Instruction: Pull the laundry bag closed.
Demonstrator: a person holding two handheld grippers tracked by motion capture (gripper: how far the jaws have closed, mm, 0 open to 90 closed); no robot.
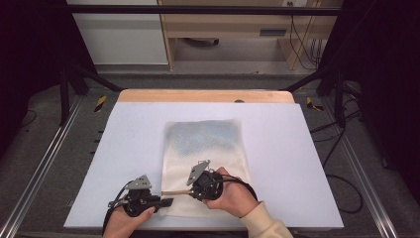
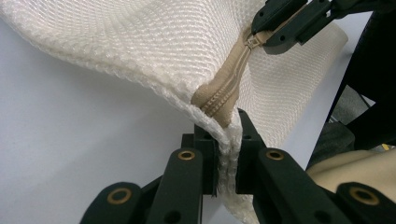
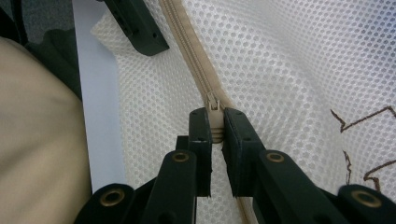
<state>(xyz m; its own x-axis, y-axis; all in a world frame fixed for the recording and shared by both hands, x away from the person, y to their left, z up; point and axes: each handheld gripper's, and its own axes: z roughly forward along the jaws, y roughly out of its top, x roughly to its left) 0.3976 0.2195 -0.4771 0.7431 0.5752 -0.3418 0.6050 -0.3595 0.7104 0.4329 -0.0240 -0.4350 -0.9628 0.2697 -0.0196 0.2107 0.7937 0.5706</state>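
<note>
White mesh zip-up laundry bag [image 1: 205,153] lies mid-frame on the pale worktop [image 1: 297,163], left gripper [image 2: 229,158] jaws clamped on its corner, right gripper [image 3: 216,140] jaws clamped on the beige zip pull [image 3: 214,112].

A white sheet [image 1: 124,148] covers most of a table whose pale wooden edge [image 1: 205,96] shows along the far side. Grey carpet [image 1: 44,163] lies around the table, with metal rails [image 1: 34,168] running along both sides. Black frame bars [image 1: 198,9] cross overhead and slant down as struts [image 1: 91,77] toward the table's far corners. Beyond the table stand a white cabinet [image 1: 119,34] and a light wooden desk [image 1: 233,25], with dark cables [image 1: 302,39] hanging at its right end. Black curtains [image 1: 29,49] close off both sides. The light is even and soft.
</note>
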